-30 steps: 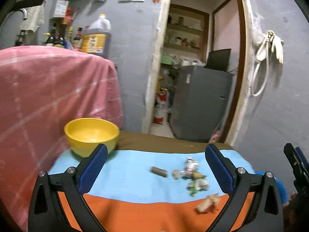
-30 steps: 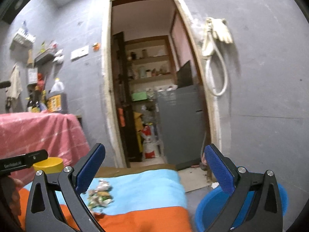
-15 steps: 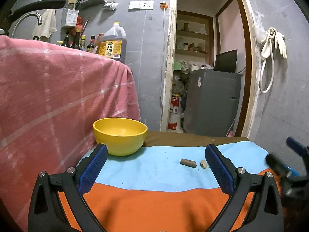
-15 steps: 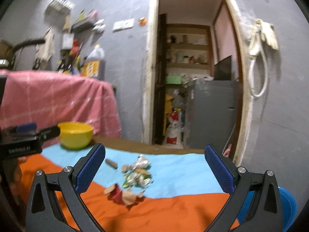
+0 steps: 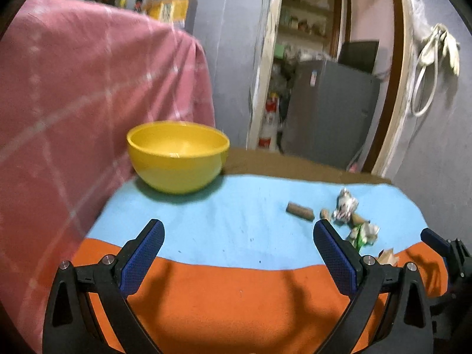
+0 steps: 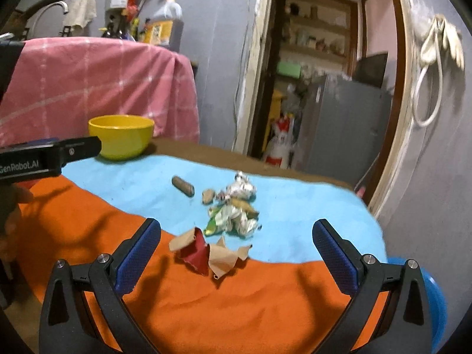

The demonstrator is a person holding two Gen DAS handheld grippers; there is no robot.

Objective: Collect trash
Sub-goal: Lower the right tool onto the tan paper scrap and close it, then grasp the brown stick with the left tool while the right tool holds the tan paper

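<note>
Scraps of trash lie on a table covered with a blue and orange cloth (image 6: 265,295). A crumpled red and brown paper (image 6: 206,250) sits just ahead of my right gripper (image 6: 236,242), which is open and empty. Beyond it lie green and silver wrappers (image 6: 233,215), a foil ball (image 6: 240,188), a small brown bit (image 6: 207,195) and a brown cylinder (image 6: 183,186). My left gripper (image 5: 237,246) is open and empty over the cloth, with the cylinder (image 5: 299,211) and wrappers (image 5: 362,233) to its right. The yellow bowl (image 5: 178,155) stands at the far left.
A pink checked cloth (image 5: 88,103) drapes a tall surface left of the table. A blue basin (image 6: 436,303) sits on the floor at the table's right end. Behind is a doorway with a grey cabinet (image 5: 330,112). The left gripper's body (image 6: 44,160) shows at the left of the right wrist view.
Both views have swung and dipped toward the table. The trash now lies closer in front of my right gripper, and it is back at the right of the left view.
</note>
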